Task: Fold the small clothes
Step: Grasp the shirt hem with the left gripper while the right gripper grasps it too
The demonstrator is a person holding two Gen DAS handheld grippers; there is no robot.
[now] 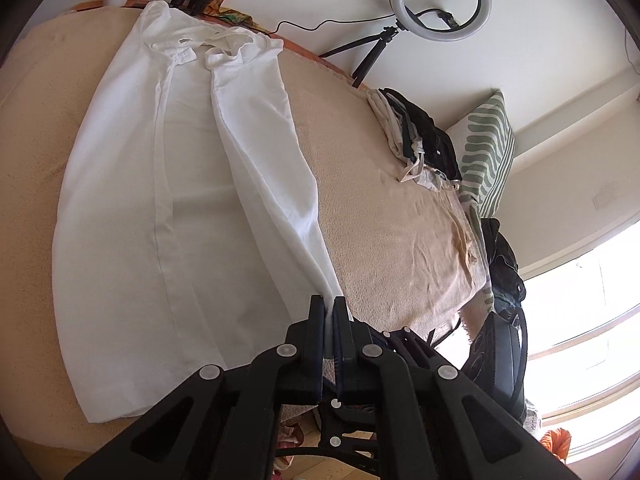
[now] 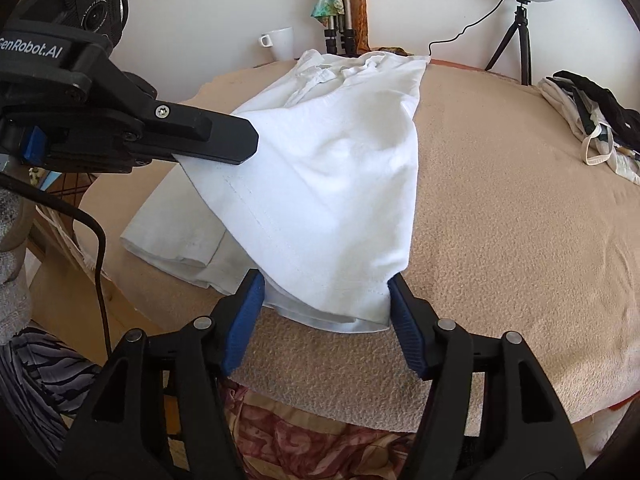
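White shirt (image 2: 332,168) spread mid-frame on the beige towel (image 2: 500,208). Left gripper (image 1: 328,304), jaws shut, pinches the hem at lower centre of its view. Right gripper (image 2: 326,284), jaws apart, straddles the near corner, apparently without pressing it. Clothes pile (image 2: 592,120) at right.
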